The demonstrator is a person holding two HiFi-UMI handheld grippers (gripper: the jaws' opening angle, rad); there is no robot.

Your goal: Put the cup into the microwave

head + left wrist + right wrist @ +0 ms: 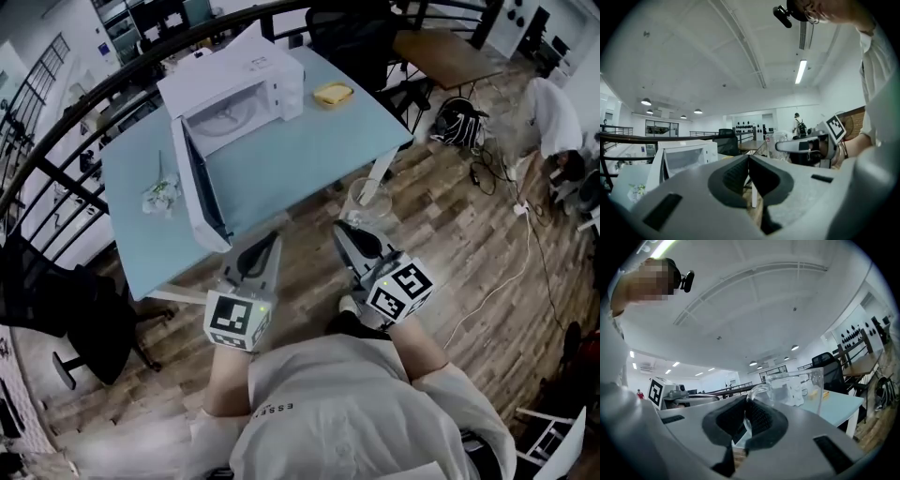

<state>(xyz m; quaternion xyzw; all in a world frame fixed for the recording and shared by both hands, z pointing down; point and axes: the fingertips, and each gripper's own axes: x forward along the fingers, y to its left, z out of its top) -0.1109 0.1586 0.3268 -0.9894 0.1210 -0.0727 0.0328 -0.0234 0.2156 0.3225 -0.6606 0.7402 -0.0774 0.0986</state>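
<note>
A clear glass cup (368,197) hangs in the air just off the table's near right corner. My right gripper (349,234) is shut on its handle; in the right gripper view the cup (797,385) stands upright beyond the jaws of that gripper (746,416), the handle pinched between the pads. The white microwave (239,89) sits at the far side of the light blue table (281,159), and its door (202,187) is swung wide open toward me. My left gripper (272,239) is shut and empty by the table's near edge, its jaws (748,161) pointing at the microwave (684,157).
A yellow sponge (333,94) lies right of the microwave, and a crumpled clear wrapper (161,194) lies left of the door. A black railing (56,122) curves behind the table. An office chair (84,319) stands at the left. A backpack (457,122), cables and a crouching person (555,117) are at the right.
</note>
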